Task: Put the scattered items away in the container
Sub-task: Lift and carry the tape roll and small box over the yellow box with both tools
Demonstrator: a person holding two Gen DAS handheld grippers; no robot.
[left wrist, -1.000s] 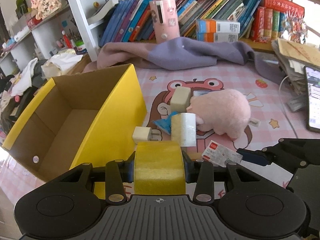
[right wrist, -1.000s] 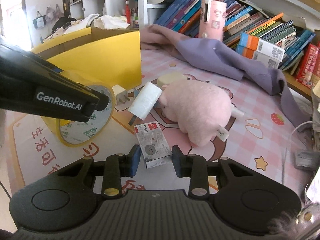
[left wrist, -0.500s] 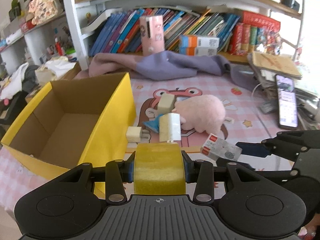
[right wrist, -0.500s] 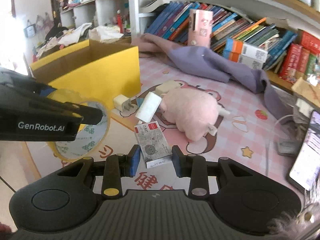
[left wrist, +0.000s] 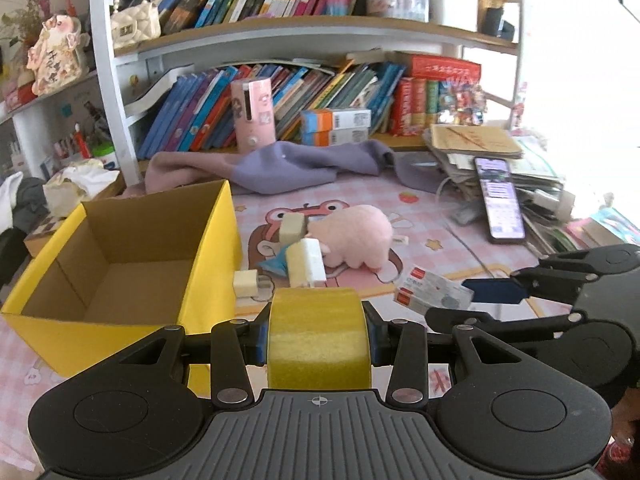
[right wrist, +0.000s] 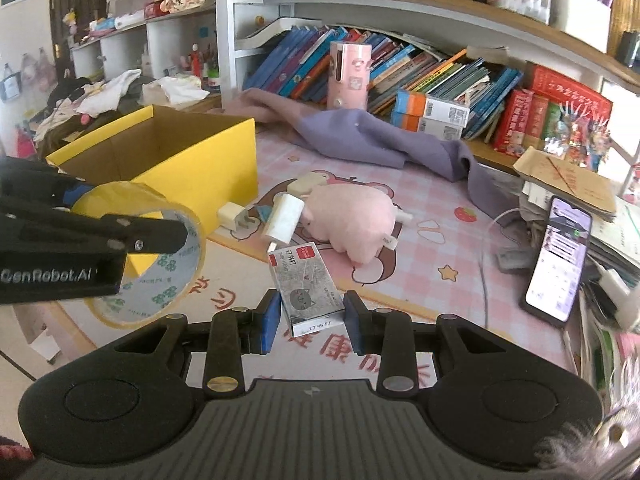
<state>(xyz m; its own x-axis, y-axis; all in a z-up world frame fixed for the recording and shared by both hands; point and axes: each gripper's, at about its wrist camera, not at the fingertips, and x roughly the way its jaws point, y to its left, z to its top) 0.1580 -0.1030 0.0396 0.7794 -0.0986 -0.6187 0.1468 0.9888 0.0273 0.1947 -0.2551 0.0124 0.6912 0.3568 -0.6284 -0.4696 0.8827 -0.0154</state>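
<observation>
Both loads airborne over the tabletop (right wrist: 440, 240): left claw (left wrist: 318, 330) clamped on yellow tape roll (left wrist: 318, 336), right claw (right wrist: 310, 316) pinching staple box (right wrist: 306, 292) by its near end only, so risks tipping out; ahead, crowded claws could collide over yellow cardboard box (left wrist: 120, 256).

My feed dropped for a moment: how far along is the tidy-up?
Nothing is done: the yellow box looks empty. In hand: left gripper clamps the tape roll; right gripper clamps the staple box. Left on the mat: plush, two chargers, a beige block.
</observation>
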